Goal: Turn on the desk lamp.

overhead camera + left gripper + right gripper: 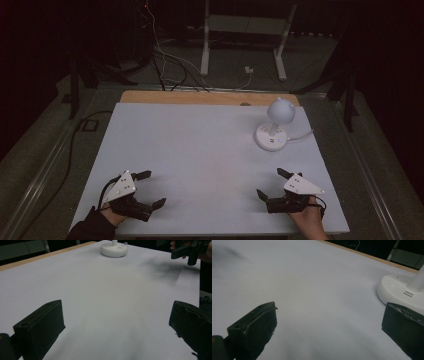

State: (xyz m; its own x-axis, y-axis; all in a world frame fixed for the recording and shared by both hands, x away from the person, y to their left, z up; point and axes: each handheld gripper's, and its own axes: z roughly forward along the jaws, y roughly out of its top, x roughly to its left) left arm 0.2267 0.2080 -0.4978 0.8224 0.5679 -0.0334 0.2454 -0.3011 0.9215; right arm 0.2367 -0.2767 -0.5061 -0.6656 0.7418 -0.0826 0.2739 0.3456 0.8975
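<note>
Dim room, one pale table lit against the dark.

A white sheet covers the table [200, 150], and a strip of bare wood edge [200, 97] peeks out along its far side. Beyond it, grey floor [235, 60], with a tangle of cables [165, 65] running down towards the table's back edge. The white legs of a frame [205, 45] stand behind. Dark stands [75, 80] flank both sides, and the walls fade into black.
</note>
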